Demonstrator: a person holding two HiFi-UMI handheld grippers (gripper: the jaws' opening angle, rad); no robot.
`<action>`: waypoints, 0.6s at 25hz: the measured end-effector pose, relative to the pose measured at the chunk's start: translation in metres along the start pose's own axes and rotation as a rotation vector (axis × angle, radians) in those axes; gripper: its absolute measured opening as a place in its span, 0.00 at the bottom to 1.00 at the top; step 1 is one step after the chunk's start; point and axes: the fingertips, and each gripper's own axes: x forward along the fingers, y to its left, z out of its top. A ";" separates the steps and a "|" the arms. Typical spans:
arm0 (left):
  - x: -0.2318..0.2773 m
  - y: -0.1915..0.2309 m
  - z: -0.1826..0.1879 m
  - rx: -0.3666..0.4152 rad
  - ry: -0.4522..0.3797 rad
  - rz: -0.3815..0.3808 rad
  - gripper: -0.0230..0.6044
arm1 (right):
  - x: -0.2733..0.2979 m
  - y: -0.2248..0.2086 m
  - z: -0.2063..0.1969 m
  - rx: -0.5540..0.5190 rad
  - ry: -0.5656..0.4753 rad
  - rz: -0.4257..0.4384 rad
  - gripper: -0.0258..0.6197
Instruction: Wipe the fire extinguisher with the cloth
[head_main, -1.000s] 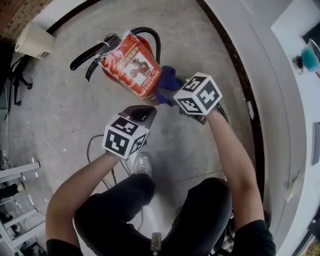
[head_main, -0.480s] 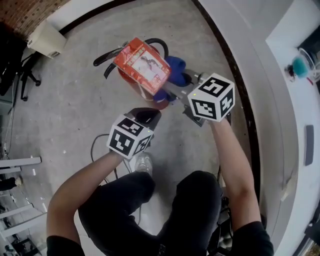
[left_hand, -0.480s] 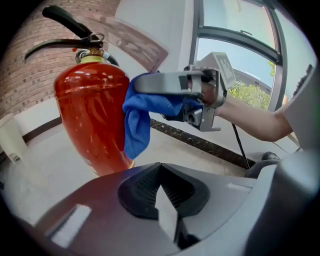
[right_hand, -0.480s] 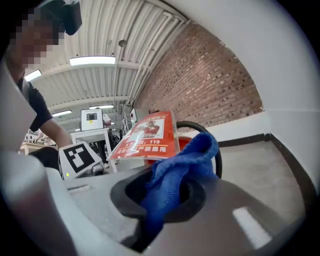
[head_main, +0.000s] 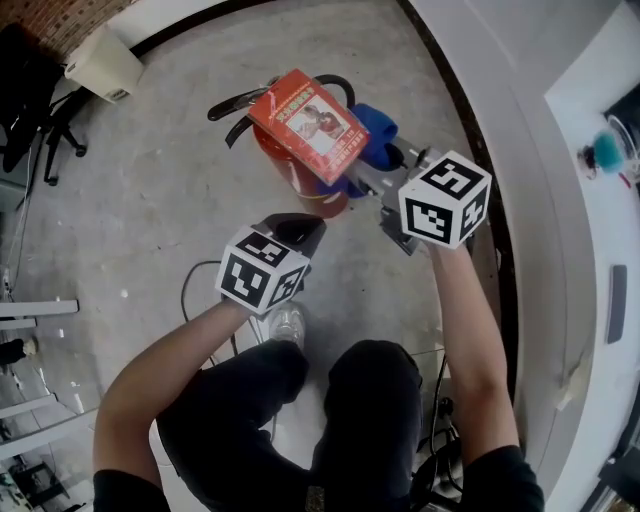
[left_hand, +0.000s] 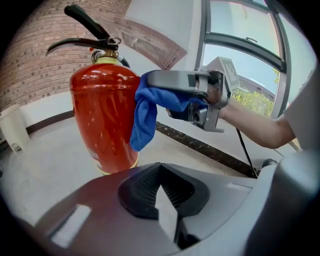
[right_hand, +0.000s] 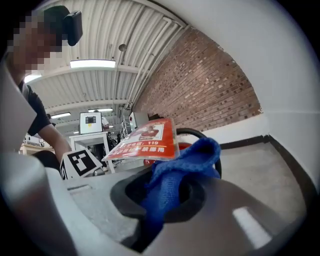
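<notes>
A red fire extinguisher (head_main: 298, 175) stands upright on the concrete floor, with black levers (head_main: 240, 103) and a red printed card (head_main: 312, 124) hanging over its top. The left gripper view shows its cylinder (left_hand: 102, 120) side on. My right gripper (head_main: 385, 165) is shut on a blue cloth (head_main: 372, 133), and the cloth (left_hand: 146, 112) lies against the cylinder's upper right side. In the right gripper view the cloth (right_hand: 172, 182) fills the jaws, below the card (right_hand: 145, 140). My left gripper (head_main: 296, 232) sits shut and empty just in front of the extinguisher's base, apart from it.
A black hose (head_main: 335, 85) loops behind the extinguisher. A white box (head_main: 104, 65) and a black chair (head_main: 35, 110) stand at the far left. A cable (head_main: 192, 290) runs by my knees. A dark curved floor strip (head_main: 455, 100) and a white counter (head_main: 600, 210) lie to the right.
My right gripper has carried the cloth from the extinguisher's lower right side up toward its top. The left gripper has barely moved.
</notes>
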 end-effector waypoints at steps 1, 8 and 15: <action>0.001 0.001 -0.002 -0.001 0.004 -0.002 0.05 | 0.001 -0.002 -0.012 0.011 0.018 -0.008 0.08; 0.016 0.005 -0.017 0.001 0.033 -0.013 0.05 | 0.016 -0.026 -0.114 0.146 0.162 -0.057 0.08; 0.037 0.022 -0.052 -0.031 0.084 -0.010 0.05 | 0.030 -0.037 -0.192 0.246 0.258 -0.098 0.08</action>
